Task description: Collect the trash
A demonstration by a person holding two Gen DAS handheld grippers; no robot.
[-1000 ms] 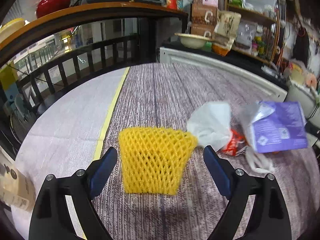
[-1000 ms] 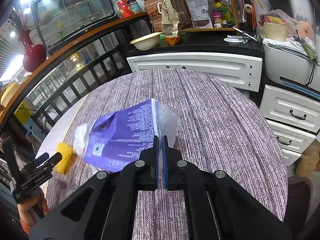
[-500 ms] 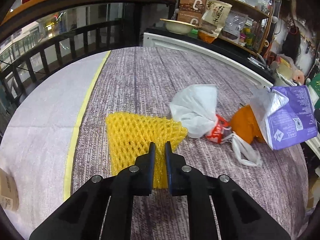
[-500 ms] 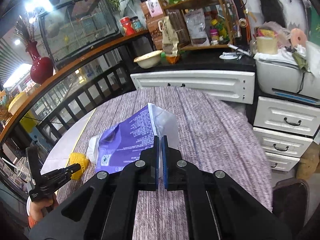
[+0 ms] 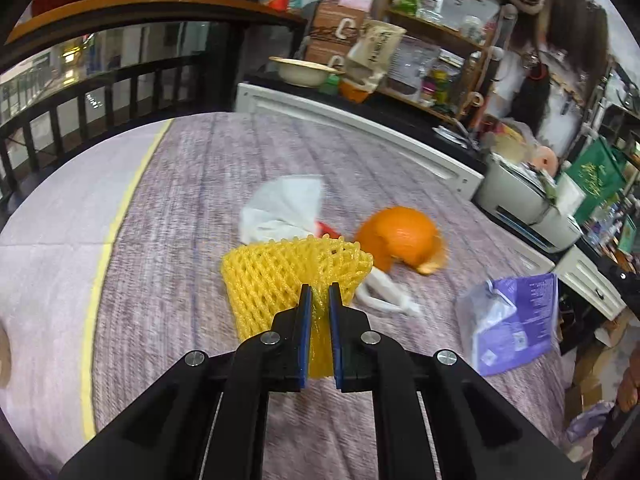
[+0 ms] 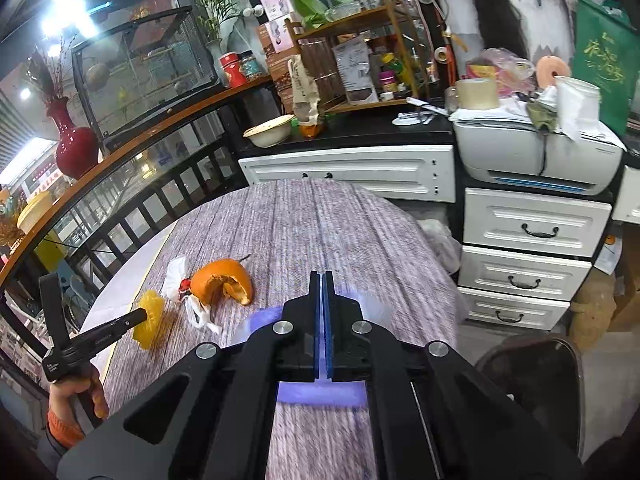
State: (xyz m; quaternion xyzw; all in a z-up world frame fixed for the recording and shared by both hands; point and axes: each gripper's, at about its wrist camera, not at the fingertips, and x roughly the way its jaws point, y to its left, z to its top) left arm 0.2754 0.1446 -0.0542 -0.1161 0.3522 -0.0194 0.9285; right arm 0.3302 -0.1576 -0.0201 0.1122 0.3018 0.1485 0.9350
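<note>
My left gripper [image 5: 319, 292] is shut on a yellow foam fruit net [image 5: 280, 276], pinching its near edge just above the table [image 5: 200, 168]. Behind the net lie a crumpled white plastic bag [image 5: 286, 208], a red wrapper [image 5: 326, 228] and an orange peel [image 5: 394, 236]. My right gripper [image 6: 322, 276] is shut on a purple snack packet [image 6: 320, 394], which hangs blurred under its fingers; the left wrist view shows the same purple packet [image 5: 516, 320] at the right. In the right wrist view the orange peel [image 6: 218, 280], the yellow net [image 6: 150, 318] and the left gripper [image 6: 140, 314] are at the left.
White cabinet [image 6: 348, 168] and drawers [image 6: 532, 232] with a printer [image 6: 536, 152] stand beyond the table's far and right edges. A dark railing [image 5: 80, 100] runs along the left. A dark chair [image 6: 528, 372] sits at the near right. A hand [image 6: 76, 396] holds the left gripper.
The left gripper shut on the yellow net and raised it. The right gripper carried the purple packet away to the right, uncovering the orange peel.
</note>
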